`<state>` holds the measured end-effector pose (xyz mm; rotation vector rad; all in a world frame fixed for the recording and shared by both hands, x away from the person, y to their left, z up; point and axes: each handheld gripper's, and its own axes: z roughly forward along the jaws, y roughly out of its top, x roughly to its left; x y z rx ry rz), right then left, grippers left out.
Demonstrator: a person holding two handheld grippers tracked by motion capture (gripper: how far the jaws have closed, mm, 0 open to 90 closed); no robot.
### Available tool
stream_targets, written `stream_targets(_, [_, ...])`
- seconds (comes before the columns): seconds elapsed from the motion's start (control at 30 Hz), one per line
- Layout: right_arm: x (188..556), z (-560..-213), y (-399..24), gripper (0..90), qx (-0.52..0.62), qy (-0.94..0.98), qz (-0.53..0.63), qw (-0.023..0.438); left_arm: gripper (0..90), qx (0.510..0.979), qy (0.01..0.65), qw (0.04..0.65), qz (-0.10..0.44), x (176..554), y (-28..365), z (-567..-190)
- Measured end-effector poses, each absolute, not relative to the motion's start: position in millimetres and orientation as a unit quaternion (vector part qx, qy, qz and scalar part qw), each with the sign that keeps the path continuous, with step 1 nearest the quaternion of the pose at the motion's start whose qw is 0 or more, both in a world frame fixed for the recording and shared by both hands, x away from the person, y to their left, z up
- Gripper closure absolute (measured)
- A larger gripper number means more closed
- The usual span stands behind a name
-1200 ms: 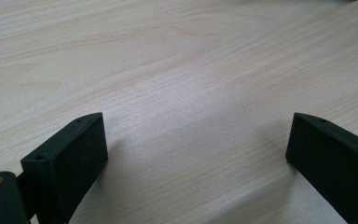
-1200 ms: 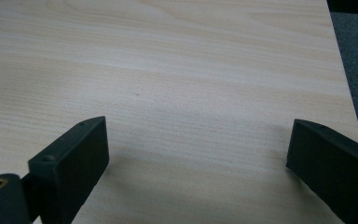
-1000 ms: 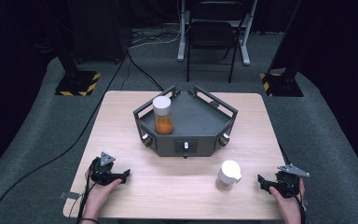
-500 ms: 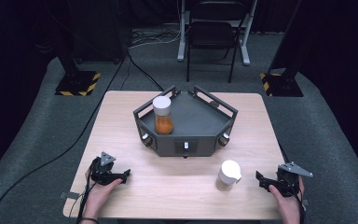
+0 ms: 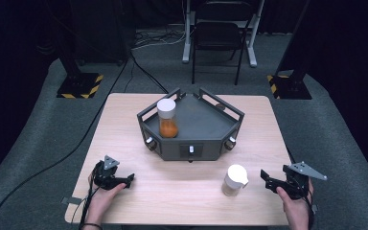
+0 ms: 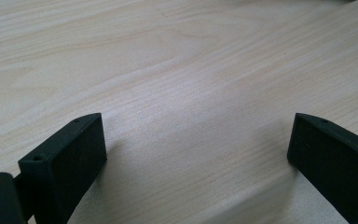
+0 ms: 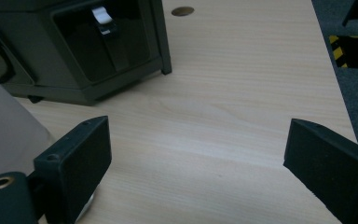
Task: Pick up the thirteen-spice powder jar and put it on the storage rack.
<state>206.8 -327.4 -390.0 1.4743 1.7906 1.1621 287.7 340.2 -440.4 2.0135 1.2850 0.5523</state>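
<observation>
Both tongs stand with their jaws apart and nothing between them. Right gripper (image 5: 268,178), held in the person's right hand at the near right edge of the table (image 5: 124,124), points at a small white-capped jar (image 5: 234,180) just beside its tips but not touching; in the right gripper view that jar (image 7: 4,126) shows as a pale wall beside one jaw, outside the gap. Its jaws have just been closing a little, yet bare wood lies between them. Left gripper (image 5: 120,180) rests low on the tabletop, well apart from the jar, over plain wood. Beyond both, a dark angular tray (image 5: 230,125) sits mid-table with a taller jar (image 5: 167,117) of orange contents standing inside. Judging by this, the reach for the small jar is under way; next, the right tongs would need to swing so the jar sits between the jaws, then close.
</observation>
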Motion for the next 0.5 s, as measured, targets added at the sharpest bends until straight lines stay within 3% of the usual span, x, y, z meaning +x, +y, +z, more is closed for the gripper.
stream_targets(0.5, [202.5,-373.4,-316.6,6.2,0.509,0.670,0.473,0.261,4.3,0.773,0.493,0.338,0.212,287.8,340.1,-440.3])
